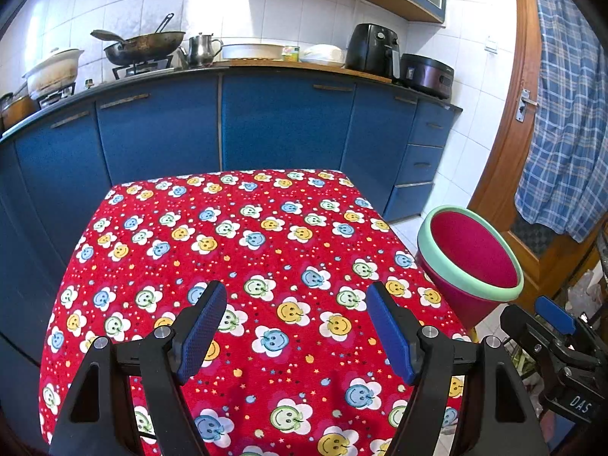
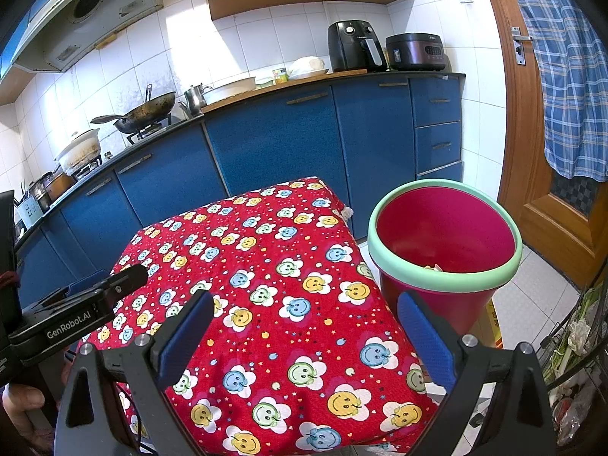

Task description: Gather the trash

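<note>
Both claws stand wide apart and hold nothing. From its own camera, the left gripper [image 1: 296, 326] hovers over a small table draped in a red cloth printed with smiling flower faces [image 1: 243, 250], its blue-padded fingers [image 1: 201, 330] spread above the near half of the cloth. The right gripper [image 2: 304, 336] hangs over the same cloth's near right corner, equally spread.

A round magenta plastic waste bin with a pale green rim [image 2: 444, 277] stands on the floor just beside the table's right edge. A few pale scraps of trash [image 2: 433, 267] show low inside it, mostly hidden by the near rim.

Behind the table runs a row of blue kitchen cabinets [image 1: 281, 121]. On the counter sit a dark wok [image 1: 146, 46], a steel kettle [image 1: 201, 50], a black air fryer [image 1: 374, 51] and a dark rice cooker [image 1: 427, 74]. A blue checked cloth [image 1: 566, 114] hangs on a wooden door [image 2: 532, 174] at the right.
</note>
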Action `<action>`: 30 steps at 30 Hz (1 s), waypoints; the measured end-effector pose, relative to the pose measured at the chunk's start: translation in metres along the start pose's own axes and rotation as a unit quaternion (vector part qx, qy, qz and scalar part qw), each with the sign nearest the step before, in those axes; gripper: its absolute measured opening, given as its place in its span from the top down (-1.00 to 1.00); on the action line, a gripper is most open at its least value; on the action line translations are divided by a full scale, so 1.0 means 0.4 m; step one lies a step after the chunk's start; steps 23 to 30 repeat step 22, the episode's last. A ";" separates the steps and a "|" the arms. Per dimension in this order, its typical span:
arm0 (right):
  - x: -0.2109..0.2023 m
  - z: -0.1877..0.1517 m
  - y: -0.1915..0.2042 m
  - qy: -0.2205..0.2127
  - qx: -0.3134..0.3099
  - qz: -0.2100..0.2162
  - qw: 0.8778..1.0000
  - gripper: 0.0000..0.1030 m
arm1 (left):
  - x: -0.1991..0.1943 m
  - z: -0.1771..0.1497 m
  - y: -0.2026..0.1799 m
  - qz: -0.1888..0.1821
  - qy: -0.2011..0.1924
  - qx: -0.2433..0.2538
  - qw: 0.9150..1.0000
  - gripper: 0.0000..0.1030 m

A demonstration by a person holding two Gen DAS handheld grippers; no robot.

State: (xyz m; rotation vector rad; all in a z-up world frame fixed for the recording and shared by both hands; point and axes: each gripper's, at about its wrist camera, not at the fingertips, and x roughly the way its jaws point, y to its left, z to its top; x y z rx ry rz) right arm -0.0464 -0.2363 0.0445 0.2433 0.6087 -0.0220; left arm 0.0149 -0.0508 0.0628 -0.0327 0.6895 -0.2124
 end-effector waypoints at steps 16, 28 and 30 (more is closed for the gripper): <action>0.000 0.000 0.000 0.000 0.000 0.000 1.000 -0.93 | 0.000 0.003 -0.003 0.000 -0.001 0.000 1.000 -0.50; 0.000 0.000 0.000 0.000 0.000 0.000 1.000 -0.93 | 0.000 0.003 -0.003 -0.001 0.000 0.000 1.000 -0.50; 0.000 0.000 0.000 0.000 0.000 0.000 1.000 -0.93 | 0.000 0.003 -0.003 -0.001 0.000 0.000 1.000 -0.50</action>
